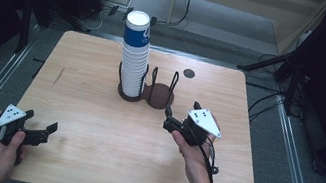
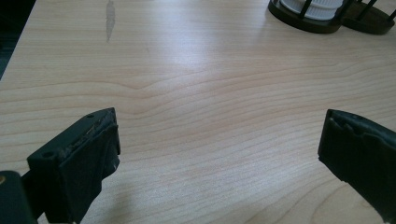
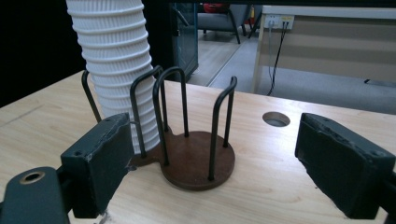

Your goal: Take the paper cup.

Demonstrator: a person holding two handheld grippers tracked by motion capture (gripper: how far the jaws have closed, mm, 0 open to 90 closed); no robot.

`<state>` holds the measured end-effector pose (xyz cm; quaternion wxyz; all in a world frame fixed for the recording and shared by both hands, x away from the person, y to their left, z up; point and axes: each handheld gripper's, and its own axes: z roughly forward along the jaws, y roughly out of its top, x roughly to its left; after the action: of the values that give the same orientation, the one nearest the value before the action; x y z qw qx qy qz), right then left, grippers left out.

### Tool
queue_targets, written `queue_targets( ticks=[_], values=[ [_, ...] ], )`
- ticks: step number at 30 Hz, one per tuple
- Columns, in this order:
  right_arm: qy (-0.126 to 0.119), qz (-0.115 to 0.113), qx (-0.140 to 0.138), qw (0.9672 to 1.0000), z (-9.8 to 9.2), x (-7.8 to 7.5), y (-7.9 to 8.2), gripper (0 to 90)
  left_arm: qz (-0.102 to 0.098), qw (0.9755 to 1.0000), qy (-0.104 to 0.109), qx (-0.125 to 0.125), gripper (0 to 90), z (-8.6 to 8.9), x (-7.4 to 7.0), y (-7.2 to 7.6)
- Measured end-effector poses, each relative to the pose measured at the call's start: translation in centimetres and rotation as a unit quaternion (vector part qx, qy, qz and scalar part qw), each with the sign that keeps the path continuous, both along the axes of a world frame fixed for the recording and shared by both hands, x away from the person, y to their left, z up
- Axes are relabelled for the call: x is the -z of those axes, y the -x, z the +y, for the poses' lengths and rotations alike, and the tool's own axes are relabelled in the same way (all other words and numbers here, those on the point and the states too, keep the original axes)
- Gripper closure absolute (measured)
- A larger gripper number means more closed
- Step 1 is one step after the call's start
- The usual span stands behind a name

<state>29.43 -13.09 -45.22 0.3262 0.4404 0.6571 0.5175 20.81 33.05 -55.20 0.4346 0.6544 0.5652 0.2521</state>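
A tall stack of white paper cups (image 1: pixel 134 53), the top one blue, stands in the left ring of a dark two-ring wire cup holder (image 1: pixel 159 96) at the middle of the wooden table (image 1: pixel 96 110). The right ring is empty. My right gripper (image 1: pixel 182 109) hovers just right of and nearer than the holder, open with nothing between its jaws. In the right gripper view the cup stack (image 3: pixel 116 60) and the empty ring's base (image 3: pixel 198 158) sit ahead of the gripper (image 3: pixel 212 140). My left gripper (image 1: pixel 41 121) rests open at the near left edge, over bare wood (image 2: pixel 219 135).
A round cable hole (image 1: pixel 189 73) lies in the table behind the holder, right of it. Dark stands and cables surround the table on the floor. The holder's edge (image 2: pixel 303 18) shows far off in the left gripper view.
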Motion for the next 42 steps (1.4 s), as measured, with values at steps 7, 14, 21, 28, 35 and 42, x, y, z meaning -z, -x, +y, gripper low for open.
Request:
queue_targets(
  ticks=[7, 14, 21, 28, 35, 42],
  values=[
    [0.001, 0.007, -0.014, 0.9999, 1.6, -0.7, -0.7, 8.1, -0.002, 1.0000, -0.003, 0.001, 0.0, 0.0, 0.0, 0.0],
    [-0.006, 0.008, -0.022, 0.9997, 3.1, -1.4, -1.5, 6.3, -0.002, 1.0000, -0.004, 0.001, 0.0, -0.1, 0.0, 0.0],
    [0.000, 0.004, -0.030, 0.9995, 4.6, -2.0, -2.1, 4.1, -0.003, 1.0000, -0.009, 0.002, 0.0, -0.2, 0.0, 0.0],
    [-0.001, -0.001, -0.035, 0.9994, 5.8, -2.5, -2.7, 1.6, -0.004, 0.9999, -0.012, 0.001, 0.0, -0.3, 0.0, 0.0],
    [0.009, -0.006, -0.051, 0.9986, 7.1, -3.0, -3.2, 3.1, -0.004, 0.9999, -0.012, 0.000, 0.0, -0.4, 0.0, 0.0],
    [0.010, -0.013, -0.051, 0.9986, 8.6, -4.1, -4.5, 2.6, -0.004, 0.9999, -0.015, 0.002, 0.0, -0.4, 0.0, 0.1]
  ],
)
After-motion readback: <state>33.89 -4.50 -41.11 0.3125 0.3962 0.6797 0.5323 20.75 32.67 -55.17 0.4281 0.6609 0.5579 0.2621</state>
